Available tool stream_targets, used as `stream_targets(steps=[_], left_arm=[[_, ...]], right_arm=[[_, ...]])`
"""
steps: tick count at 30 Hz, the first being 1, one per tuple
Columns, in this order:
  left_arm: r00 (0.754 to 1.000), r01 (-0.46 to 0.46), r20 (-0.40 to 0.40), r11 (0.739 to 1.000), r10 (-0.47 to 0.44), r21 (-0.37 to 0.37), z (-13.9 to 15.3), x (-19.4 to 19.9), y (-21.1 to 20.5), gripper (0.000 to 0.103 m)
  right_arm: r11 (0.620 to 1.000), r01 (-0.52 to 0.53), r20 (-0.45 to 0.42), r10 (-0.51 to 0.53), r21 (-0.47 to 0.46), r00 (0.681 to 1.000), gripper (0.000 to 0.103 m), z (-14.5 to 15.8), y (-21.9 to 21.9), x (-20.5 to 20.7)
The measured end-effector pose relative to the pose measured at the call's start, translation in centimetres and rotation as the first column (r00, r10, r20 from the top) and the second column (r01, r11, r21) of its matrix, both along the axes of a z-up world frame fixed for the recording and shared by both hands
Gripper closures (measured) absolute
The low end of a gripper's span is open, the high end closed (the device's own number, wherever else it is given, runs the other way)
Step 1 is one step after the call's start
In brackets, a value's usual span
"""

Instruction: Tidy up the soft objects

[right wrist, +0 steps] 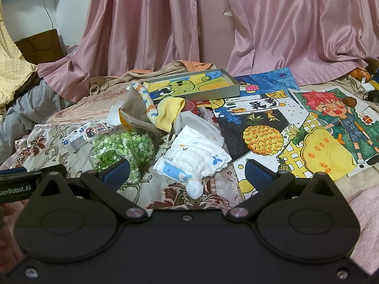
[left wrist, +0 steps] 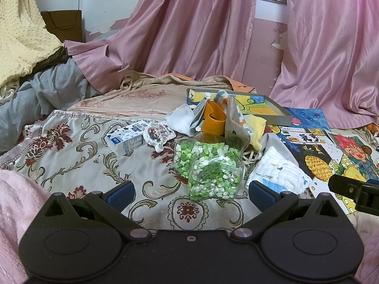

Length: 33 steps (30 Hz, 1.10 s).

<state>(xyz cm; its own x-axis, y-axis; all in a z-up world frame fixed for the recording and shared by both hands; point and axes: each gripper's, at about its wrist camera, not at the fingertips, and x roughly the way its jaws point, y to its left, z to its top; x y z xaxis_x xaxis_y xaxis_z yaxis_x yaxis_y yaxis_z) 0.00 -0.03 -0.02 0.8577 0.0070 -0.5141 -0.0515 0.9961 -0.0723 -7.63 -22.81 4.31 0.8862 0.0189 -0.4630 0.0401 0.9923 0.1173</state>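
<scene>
Both grippers hover low over the bed with nothing held: the left gripper (left wrist: 190, 194) has its 2 blue fingers (left wrist: 120, 194) wide apart, and the right gripper (right wrist: 187, 175) likewise has its fingers (right wrist: 117, 172) spread.

The soft things sit in a heap at the centre of both views: a white muslin cloth (right wrist: 193, 158) lies nearest, just ahead of the right gripper; a yellow sock (right wrist: 169, 113), a grey-brown cloth (right wrist: 135, 116) and a striped sock (right wrist: 148, 99) are tangled behind it.

The likeliest trouble is the clear jar of green and white bits (left wrist: 208, 165), which lies tilted directly ahead of the left gripper, touching the heap; pulling a cloth could roll it or drag it along; whether it is sealed I cannot tell. The orange cup (left wrist: 213, 118) is wedged among the fabrics and could come away with them; a grab at 1 sock may lift several.
</scene>
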Motion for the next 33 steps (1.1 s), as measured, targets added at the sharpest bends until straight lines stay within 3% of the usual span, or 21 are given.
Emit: stream_targets(steps=[19, 33], left_arm=[[1.0, 0.0, -0.001, 1.0, 0.0, -0.001, 0.0, 0.0, 0.0, 0.001], [0.999, 0.04, -0.002, 0.998, -0.04, -0.047, 0.4, 1.5, 0.3, 0.001]], right_arm=[[1.0, 0.001, 0.0, -0.001, 0.002, 1.0, 0.0, 0.0, 0.0, 0.1], [0.995, 0.012, 0.009, -0.013, 0.094, 1.0, 0.0, -0.4, -1.3, 0.7]])
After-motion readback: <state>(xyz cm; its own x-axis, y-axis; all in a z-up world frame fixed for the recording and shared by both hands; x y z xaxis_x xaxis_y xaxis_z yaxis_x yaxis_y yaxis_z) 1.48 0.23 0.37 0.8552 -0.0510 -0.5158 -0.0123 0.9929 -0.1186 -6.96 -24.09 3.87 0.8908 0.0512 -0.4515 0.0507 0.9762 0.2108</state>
